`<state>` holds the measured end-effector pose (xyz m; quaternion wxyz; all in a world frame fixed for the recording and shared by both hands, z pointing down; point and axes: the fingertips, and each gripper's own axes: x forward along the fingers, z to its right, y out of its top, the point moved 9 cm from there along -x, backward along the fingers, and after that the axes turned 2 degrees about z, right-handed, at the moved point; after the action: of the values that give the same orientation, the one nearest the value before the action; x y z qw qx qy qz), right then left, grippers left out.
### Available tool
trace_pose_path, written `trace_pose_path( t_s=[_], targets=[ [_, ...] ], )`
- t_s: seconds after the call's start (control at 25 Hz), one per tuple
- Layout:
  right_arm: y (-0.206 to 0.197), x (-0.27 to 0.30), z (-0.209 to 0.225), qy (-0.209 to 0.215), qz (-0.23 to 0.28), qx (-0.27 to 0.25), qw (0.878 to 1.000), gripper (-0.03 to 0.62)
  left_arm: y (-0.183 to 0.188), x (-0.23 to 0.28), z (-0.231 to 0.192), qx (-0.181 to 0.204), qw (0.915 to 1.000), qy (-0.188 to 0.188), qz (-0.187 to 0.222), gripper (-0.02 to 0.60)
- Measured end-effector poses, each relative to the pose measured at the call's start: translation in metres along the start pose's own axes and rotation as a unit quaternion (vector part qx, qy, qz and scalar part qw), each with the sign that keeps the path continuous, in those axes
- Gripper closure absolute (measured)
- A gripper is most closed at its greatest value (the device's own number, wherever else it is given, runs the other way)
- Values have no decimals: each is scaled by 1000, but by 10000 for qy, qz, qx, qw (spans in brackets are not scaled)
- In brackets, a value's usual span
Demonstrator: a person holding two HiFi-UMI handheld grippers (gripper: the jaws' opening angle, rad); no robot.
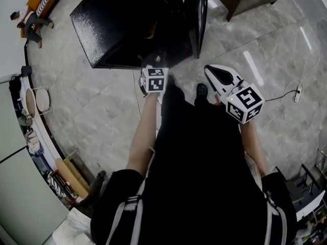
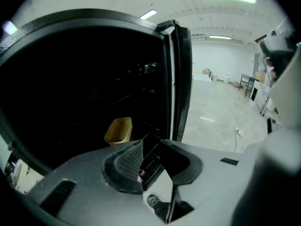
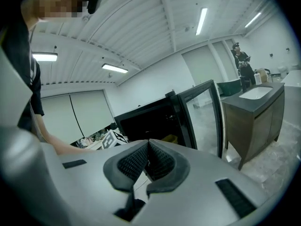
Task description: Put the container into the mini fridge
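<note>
The yellow container (image 2: 118, 131) sits inside the dark mini fridge (image 2: 84, 88), upright on a low shelf. The fridge door (image 2: 180, 79) stands open at the right. My left gripper (image 2: 151, 145) is open and empty, just in front of the fridge opening, a little right of the container. In the head view its marker cube (image 1: 155, 79) hangs at the fridge (image 1: 127, 24) front edge, beside the open door (image 1: 196, 14). My right gripper (image 3: 148, 145) is shut on nothing, held back (image 1: 240, 98) to the right. From there the container (image 3: 170, 138) shows in the fridge (image 3: 146, 119).
A dark wooden cabinet (image 3: 256, 112) with a sink top stands right of the fridge door (image 3: 202, 117), with a person (image 3: 240, 60) behind it. A power strip and cable (image 1: 298, 92) lie on the marble floor. Cluttered shelves (image 1: 36, 137) line the left wall. Another person (image 1: 30, 22) is far off.
</note>
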<state>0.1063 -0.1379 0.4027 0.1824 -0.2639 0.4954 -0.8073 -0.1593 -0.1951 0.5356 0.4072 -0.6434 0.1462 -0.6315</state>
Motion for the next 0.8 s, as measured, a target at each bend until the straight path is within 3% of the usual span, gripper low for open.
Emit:
trace_pose_path(
  t_s=[0.28,0.8],
  targets=[
    [4,15,12,281,-101,-94,9995,576,-3,-66,23,-831,9946,-189,599,486],
    [-11,40,-27,776,-472,-232,9956,576,-28,-164,33,-1143,9858,-93,1224,538]
  ],
)
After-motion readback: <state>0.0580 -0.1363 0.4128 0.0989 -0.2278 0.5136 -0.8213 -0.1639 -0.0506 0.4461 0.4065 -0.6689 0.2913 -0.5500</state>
